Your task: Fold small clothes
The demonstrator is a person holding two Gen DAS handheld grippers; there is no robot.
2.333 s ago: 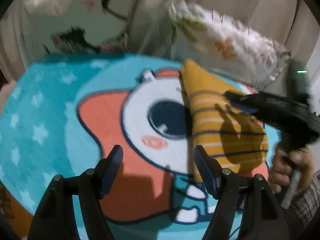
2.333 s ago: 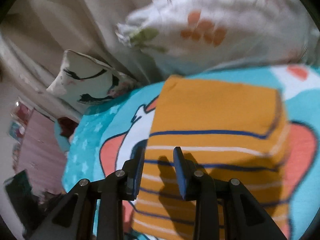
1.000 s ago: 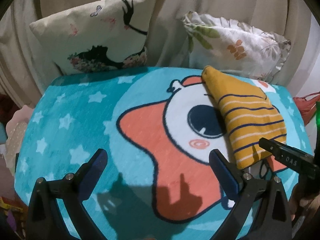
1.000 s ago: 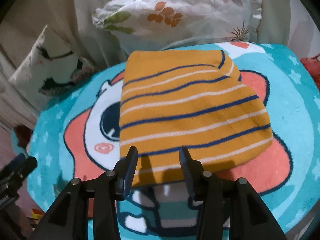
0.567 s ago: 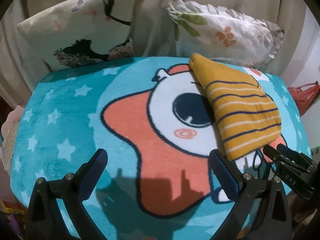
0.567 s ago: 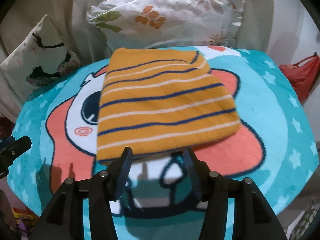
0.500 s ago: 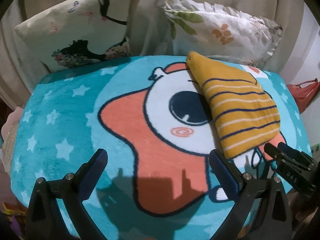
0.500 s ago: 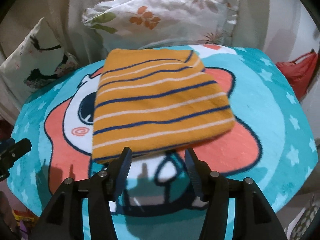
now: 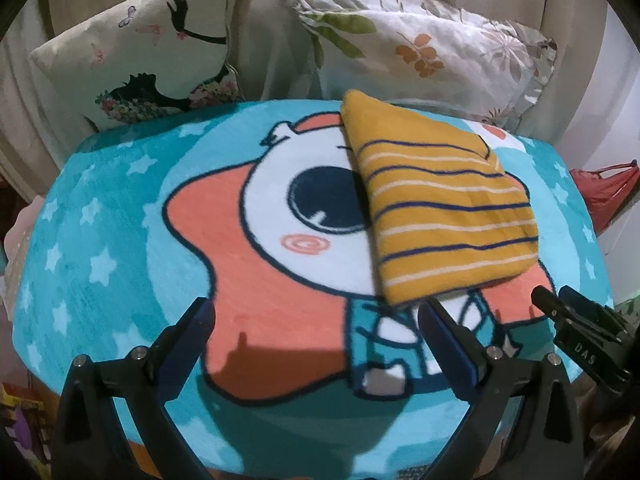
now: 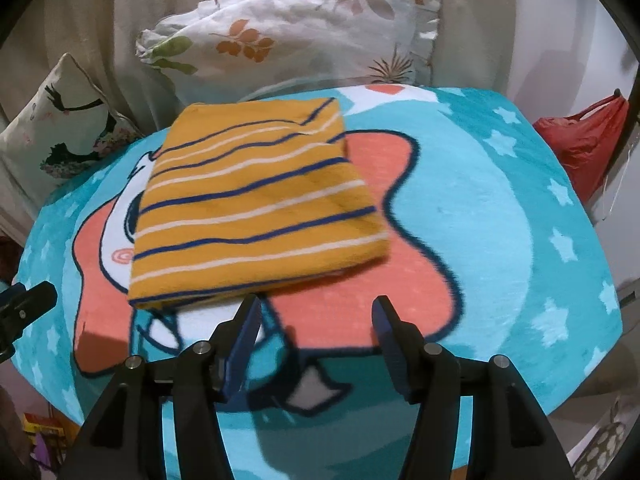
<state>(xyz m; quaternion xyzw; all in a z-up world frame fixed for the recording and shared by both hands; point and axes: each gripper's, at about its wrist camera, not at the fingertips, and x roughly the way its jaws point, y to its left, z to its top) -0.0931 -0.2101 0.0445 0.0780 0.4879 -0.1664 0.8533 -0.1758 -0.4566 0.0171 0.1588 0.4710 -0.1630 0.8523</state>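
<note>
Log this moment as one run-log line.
garment: folded, on rug | left gripper: open, empty | right gripper: opening, empty | both clear of garment

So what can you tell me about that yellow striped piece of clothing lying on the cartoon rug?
The striped garment is mustard yellow with thin navy and white stripes, in a soft knit-looking fabric. It is folded into a neat, roughly rectangular, layered bundle and lies flat on the turquoise cartoon rug, over the character's white face and orange star. Its far edge lies near the leaf-print pillow. Neither gripper touches it; both sit just short of its near edge.
</note>
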